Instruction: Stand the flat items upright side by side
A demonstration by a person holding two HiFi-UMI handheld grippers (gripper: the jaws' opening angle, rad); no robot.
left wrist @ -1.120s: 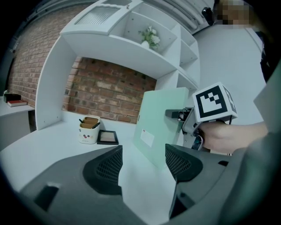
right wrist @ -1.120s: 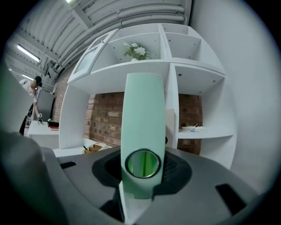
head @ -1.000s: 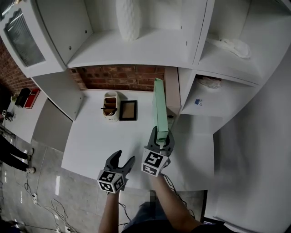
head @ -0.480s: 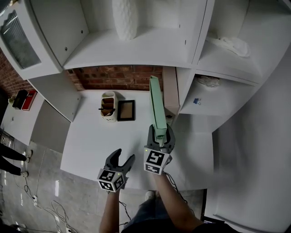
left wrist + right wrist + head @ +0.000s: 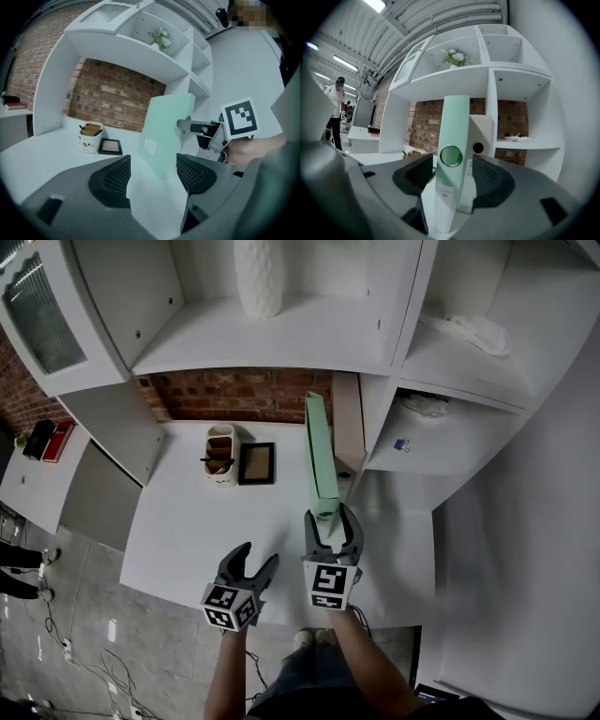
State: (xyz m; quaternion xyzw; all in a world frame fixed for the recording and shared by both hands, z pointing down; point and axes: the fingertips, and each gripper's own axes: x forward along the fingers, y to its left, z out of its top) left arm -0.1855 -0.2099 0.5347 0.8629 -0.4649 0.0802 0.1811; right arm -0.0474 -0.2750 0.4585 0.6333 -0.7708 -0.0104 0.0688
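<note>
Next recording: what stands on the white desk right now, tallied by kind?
Binders: 2 (green binder, beige binder)
Pen holder: 1
Picture frame: 1
Total: 4

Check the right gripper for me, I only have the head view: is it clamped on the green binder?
Observer: Right gripper view: the green binder stands between the fingers of the right gripper, which are opening; they look clear of its spine.
Operator: Binder upright?
Observer: Left gripper view: yes, it stands on edge on the desk, with its broad face and a small white label toward that camera.
Operator: And the other hand?
Observer: The left gripper is open, with nothing between its fingers.
</note>
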